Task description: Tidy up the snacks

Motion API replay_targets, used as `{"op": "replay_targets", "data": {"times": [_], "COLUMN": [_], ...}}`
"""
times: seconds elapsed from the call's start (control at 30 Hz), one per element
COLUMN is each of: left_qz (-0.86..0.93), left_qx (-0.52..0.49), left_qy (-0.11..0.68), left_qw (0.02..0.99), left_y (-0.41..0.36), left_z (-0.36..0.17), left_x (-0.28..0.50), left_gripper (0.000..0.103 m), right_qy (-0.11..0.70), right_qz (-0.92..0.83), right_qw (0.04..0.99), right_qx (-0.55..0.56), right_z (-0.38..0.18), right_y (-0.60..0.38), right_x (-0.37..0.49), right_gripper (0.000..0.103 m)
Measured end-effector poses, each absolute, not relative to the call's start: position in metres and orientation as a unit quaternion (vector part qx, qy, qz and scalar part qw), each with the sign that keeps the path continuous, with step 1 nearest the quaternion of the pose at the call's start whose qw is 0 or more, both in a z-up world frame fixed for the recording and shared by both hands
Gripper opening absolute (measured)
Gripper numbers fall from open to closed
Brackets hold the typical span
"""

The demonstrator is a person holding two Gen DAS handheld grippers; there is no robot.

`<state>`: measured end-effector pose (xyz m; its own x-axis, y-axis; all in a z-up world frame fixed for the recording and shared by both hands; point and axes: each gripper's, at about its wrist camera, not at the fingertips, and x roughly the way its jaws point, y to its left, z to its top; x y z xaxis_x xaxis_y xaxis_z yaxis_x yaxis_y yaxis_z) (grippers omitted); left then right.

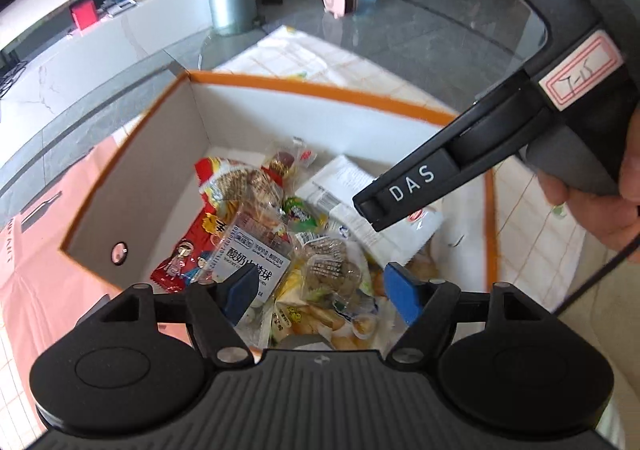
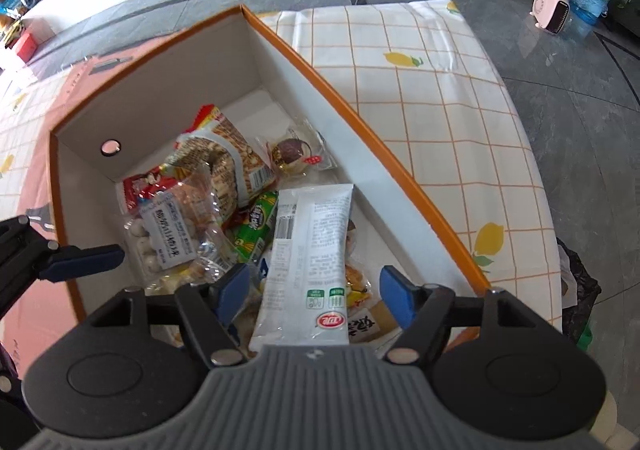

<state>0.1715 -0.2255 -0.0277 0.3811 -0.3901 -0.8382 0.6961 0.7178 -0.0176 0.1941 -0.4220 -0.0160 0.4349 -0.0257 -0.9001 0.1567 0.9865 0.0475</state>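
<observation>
Scene: I am looking down through both wrist cameras into an orange-edged cardboard box [image 2: 400, 166] on a checked tablecloth [image 2: 420, 62].
Snacks: the packets [image 1: 280, 234] lie heaped on the box floor, toward its near end; the far end is bare.
Left gripper [image 1: 320, 290]: spread wide above the heap, nothing between its blue pads.
Right gripper [image 2: 316, 292]: also spread, hanging over a long white packet [image 2: 308, 258] that lies loose on top; the pads do not touch it.
Crowding: in the left view the right gripper's black body [image 1: 420, 178] reaches across the box, near my left one. In the right view a left blue finger [image 2: 80, 256] juts over the box's left wall.
Risk, collision: I judge the two tools could knock together if both go down at once.
Risk, box: a finger catching the thin wall could drag or tip the box.
Risk, packets: slick wrappers may slide from a pinch, and pressing into the heap could crush the round sweets in the clear bag [image 2: 172, 234].
</observation>
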Motion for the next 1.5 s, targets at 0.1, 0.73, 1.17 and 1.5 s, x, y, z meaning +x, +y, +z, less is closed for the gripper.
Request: {"op": "replay_targets", "data": {"times": [0.1,0.73,1.17,1.5], "left_qz": [-0.329,-0.194,-0.056,-0.052], "left_qx": [0.156,0.001,-0.004,0.032], "left_qy": [0.427,0.277,0.217,0.263], "left_qw": [0.828,0.941,0.975,0.963], "left_y": [-0.214,-0.074,-0.023,-0.015], "left_z": [-0.009,0.085,0.052,0.018], "left_x": [0.158,0.056,0.013,0.008], "left_gripper": [0.084,0.084,0.089,0.095], "right_qy": [0.521,0.299,0.164,0.182], "right_qz": [-0.053,0.006,-0.031,-0.061], "right_qw": [0.848,0.954,0.985,0.981], "right_qx": [0.082,0.03,0.051,0.008], "right_z": [-0.001,0.105,0.052,0.005], "right_y": [-0.419,-0.296,-0.227,-0.196], "right_x": [0.183,0.028,-0.057,-0.058], "right_gripper": [0.074,0.088,0.089,0.089]}}
